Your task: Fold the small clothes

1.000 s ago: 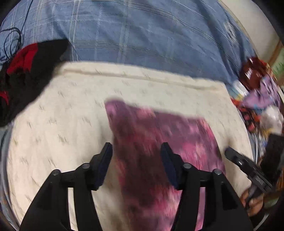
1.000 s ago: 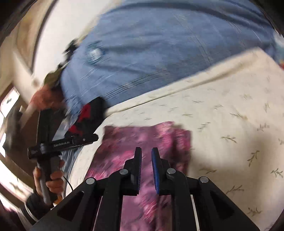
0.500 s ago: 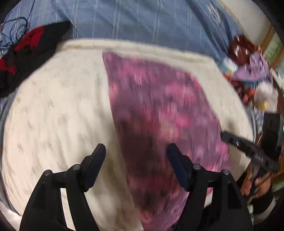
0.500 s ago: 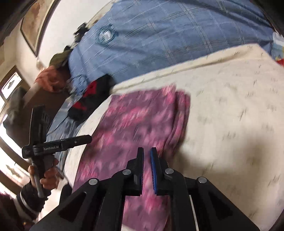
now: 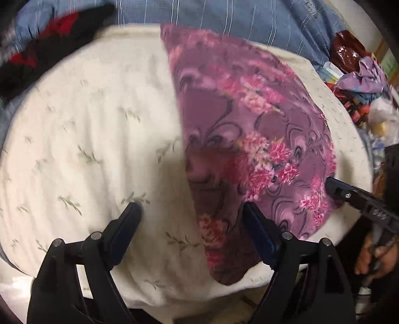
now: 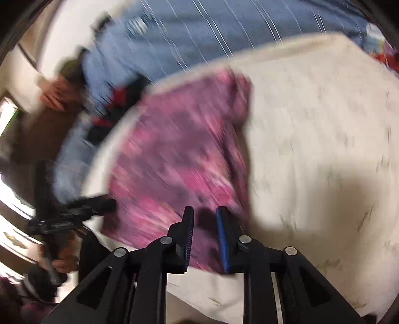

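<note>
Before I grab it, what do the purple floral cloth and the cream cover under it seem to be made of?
Purple floral cloth: apparently thin printed fabric, matte, lying flat with soft edges. Cream cover: looks like thicker quilted or ribbed textile with a small leaf print; fibre unclear.

— What do we have ahead of the left claw [image 5: 192, 211]?

— The cloth [image 5: 249, 129] lies flat on the cushion [image 5: 87, 129], ahead and to the right of us. Its near end runs between our two fingers, closer to the right one, and hangs over the cushion's near edge.

— And past it?

— Behind the cushion lies the sheet [image 5: 224, 22]. A dark garment [image 5: 45, 49] sits far ahead to our left, on that sheet; a pile of clutter [image 5: 359, 74] lies far right.

— And the right claw [image 6: 204, 219]?

— It is at the cloth's right edge in the left view. In its own view the cloth [image 6: 179, 154] spreads ahead and left of it, bare cushion [image 6: 324, 124] to its right.
</note>
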Available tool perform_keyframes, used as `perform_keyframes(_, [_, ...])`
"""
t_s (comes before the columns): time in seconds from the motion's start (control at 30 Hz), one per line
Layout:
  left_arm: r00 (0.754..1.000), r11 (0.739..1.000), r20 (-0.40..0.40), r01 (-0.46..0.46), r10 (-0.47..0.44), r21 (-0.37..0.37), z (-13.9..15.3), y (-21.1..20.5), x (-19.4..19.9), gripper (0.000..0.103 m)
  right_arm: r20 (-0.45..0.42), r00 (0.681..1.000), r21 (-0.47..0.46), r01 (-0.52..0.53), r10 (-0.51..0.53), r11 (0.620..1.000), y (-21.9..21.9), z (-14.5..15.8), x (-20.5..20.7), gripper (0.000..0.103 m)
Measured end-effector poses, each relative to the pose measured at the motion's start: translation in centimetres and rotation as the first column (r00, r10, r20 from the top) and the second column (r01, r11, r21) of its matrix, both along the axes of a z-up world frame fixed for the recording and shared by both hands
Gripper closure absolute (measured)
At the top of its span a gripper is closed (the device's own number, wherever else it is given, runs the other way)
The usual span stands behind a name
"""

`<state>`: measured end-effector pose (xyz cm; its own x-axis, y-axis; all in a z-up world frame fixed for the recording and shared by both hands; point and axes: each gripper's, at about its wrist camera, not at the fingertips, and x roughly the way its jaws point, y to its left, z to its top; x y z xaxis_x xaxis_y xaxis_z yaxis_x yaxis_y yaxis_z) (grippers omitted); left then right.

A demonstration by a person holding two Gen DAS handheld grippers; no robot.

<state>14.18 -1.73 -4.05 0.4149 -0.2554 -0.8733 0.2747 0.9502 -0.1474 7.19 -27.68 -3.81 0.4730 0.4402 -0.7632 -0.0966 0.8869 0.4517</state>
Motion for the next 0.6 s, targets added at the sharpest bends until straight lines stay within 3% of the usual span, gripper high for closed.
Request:
perform_keyframes(0.17, [0.998,0.998,0.026,0.057,-0.058,0.027,1.2,-1.2,-0.6,0.018,0.004,1.000,0.005,0.010,-0.010,1.000,0.0,2.0,-0.3,0.072])
perform_keyframes(0.43, [0.994,0.997,0.074,0.078,-0.078,-0.006,3.7,-1.4,0.7,0.018,0.031,0.997,0.031,0.077,-0.077,0.997,-1.4,3.8,1.4,0.065])
perform_keyframes(0.53, [0.992,0.998,0.111,0.056,-0.054,-0.010,5.2,-0.8,1.3,0.018,0.066,0.995,0.047,0.069,-0.072,0.996,-0.7,4.6,2.9,0.064])
perform_keyframes(0.6, [0.995,0.999,0.093,0.022,-0.017,-0.046,5.4,-0.2,3.0,0.018,0.096,0.993,0.068,0.067,-0.073,0.995,-0.4,5.2,4.2,0.064])
